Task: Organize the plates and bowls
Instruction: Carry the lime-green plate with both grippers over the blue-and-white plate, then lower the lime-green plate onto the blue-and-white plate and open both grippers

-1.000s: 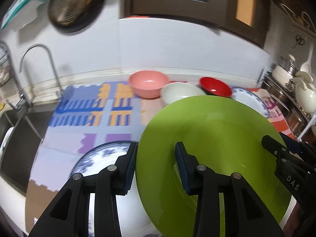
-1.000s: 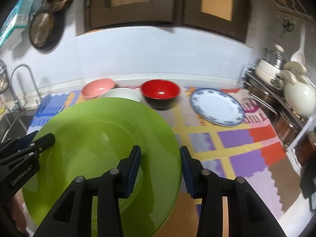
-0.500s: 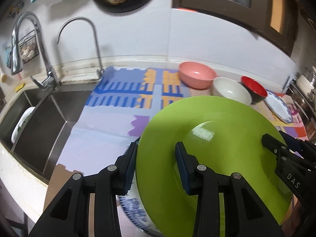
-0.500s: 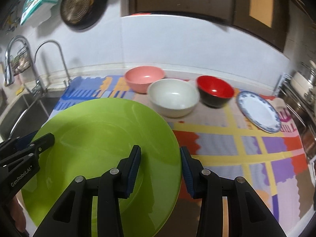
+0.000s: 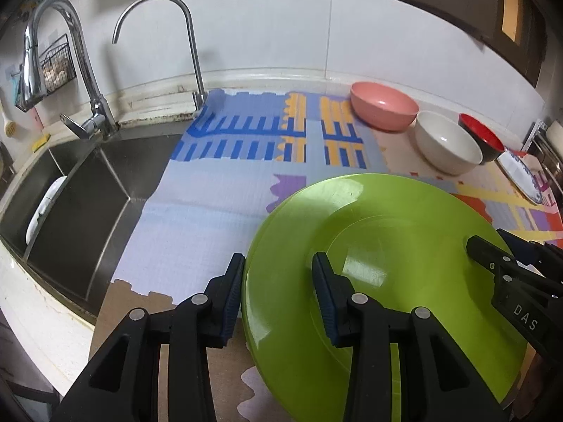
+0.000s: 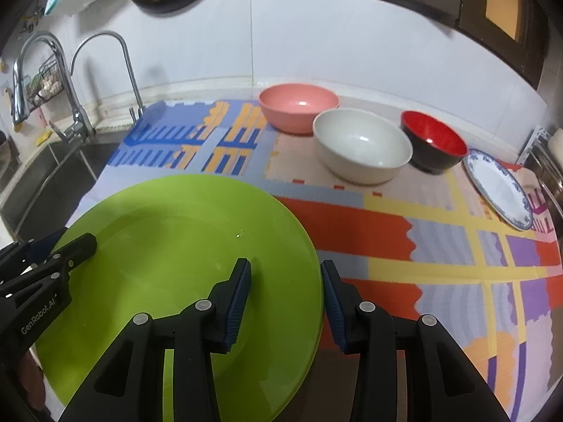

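Observation:
A large green plate (image 5: 387,239) hangs tilted over the patterned mat, held by both grippers at opposite rims. My left gripper (image 5: 279,292) is shut on its left rim, one pad under the edge and one on the plate's face. My right gripper (image 6: 286,292) is shut on the right rim of the green plate (image 6: 176,232). Each gripper shows in the other's view: the right gripper (image 5: 499,263), the left gripper (image 6: 52,263). At the back stand a pink bowl (image 6: 299,107), a white bowl (image 6: 362,146) and a red-and-black bowl (image 6: 432,140). A blue-rimmed plate (image 6: 498,188) lies at the right.
A steel sink (image 5: 70,190) lies to the left with a white dish (image 5: 44,207) standing in it. Two faucets (image 5: 190,45) rise behind it. The coloured mat (image 5: 218,204) covers the counter. Pots stand on a rack at the far right edge.
Both grippers have carried the green plate to the left, towards the sink, and a little lower. The blue-patterned plate seen under it earlier is out of view. Both grips are unchanged.

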Tool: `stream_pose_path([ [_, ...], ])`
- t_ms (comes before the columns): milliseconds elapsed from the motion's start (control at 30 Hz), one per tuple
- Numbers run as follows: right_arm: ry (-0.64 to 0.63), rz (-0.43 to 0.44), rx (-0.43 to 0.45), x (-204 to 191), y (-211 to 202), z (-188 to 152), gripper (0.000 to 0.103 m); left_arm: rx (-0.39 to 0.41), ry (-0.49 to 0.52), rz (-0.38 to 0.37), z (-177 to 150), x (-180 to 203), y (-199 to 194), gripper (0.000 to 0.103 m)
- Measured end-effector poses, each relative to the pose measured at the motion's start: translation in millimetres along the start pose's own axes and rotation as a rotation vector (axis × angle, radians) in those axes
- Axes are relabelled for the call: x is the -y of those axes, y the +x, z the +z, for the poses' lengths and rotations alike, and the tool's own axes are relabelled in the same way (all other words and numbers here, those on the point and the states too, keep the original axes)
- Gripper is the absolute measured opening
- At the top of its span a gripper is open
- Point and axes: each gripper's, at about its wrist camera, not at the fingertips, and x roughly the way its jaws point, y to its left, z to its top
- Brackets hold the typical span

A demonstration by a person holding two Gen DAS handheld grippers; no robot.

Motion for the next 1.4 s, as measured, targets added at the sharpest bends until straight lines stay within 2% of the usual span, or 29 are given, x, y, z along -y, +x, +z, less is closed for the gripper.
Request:
stream_pose_path([
  [633,-0.001,-0.029,-0.103,-6.6,32.3,-18.0,0.042,-0.078,0.03,-0.014,-12.7,-0.7,28.3,0.039],
  [1067,-0.019,-0.041,-0.112,-7.7,40.3,-21.4,0.042,-0.083,0.052,-0.007,-14.9,1.4,31.7,0.039],
  [1167,-0.016,-0.039,-0.11,-7.7,39.7,-20.4,0.042,-0.08,0.059,-0.011,-14.6,1.1,31.9,0.049],
  [1267,0.003,-0.035,-0.116,-5.7,39.7,-18.7,0.055,-0.053,0.066,0.018,-12.4,0.6,28.7,0.064],
  [1400,-0.001,-0.052,-0.1,-6.5,32.1,-17.9,0.056,-0.019,0.077,0.015,-6.6,2.7,20.3,0.073],
])
